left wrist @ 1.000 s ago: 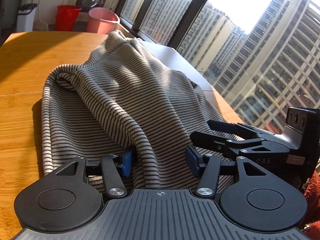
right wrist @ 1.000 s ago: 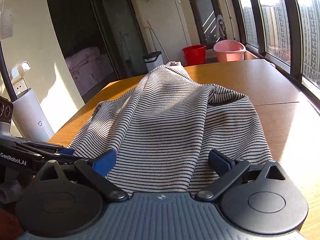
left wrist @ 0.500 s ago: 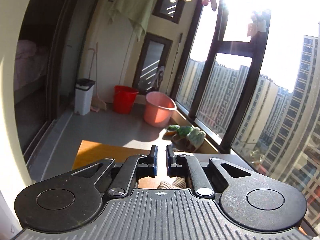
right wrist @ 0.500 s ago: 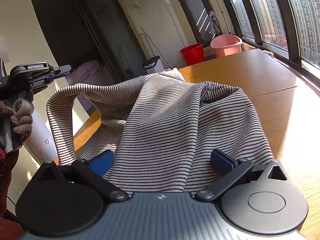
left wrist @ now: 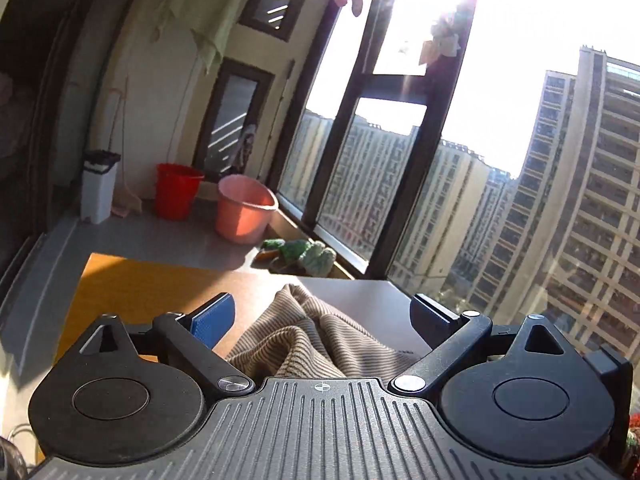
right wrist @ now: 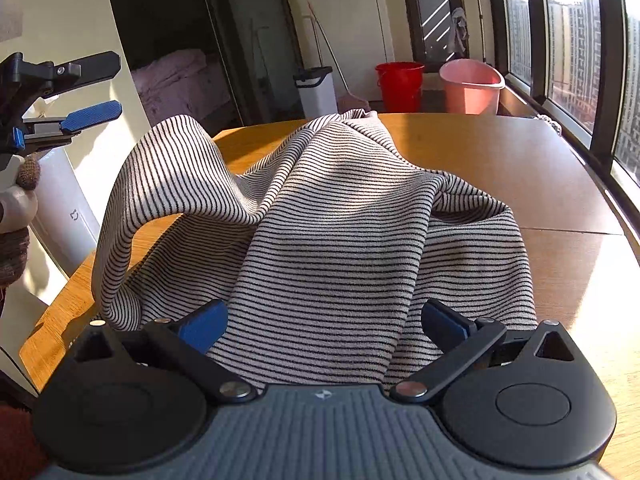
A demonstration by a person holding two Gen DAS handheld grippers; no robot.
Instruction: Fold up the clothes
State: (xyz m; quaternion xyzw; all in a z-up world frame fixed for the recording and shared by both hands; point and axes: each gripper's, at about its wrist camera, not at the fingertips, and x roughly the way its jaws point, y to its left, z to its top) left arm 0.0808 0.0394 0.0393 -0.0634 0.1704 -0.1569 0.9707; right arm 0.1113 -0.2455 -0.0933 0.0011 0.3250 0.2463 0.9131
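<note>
A grey garment with thin black stripes [right wrist: 328,232] lies crumpled on the wooden table [right wrist: 500,168]; its left part hangs in mid-air as a loose loop [right wrist: 160,168]. In the left wrist view a bunched part of it [left wrist: 316,340] shows below between the fingers. My left gripper [left wrist: 320,316] is open and held high above the table; it also shows in the right wrist view [right wrist: 94,88], open and empty, up and left of the cloth. My right gripper [right wrist: 324,324] is open, low over the near edge of the garment, not holding it.
A red bucket [right wrist: 400,80], a pink bucket [right wrist: 472,86] and a white bin [right wrist: 318,90] stand on the floor beyond the table. Large windows [right wrist: 576,40] run along the right. A white appliance [right wrist: 60,216] stands left of the table.
My left gripper shut on the garment, lifted a part of it high, then opened and let it go; the cloth now drops as a loose loop. My right gripper stayed open and nearly still.
</note>
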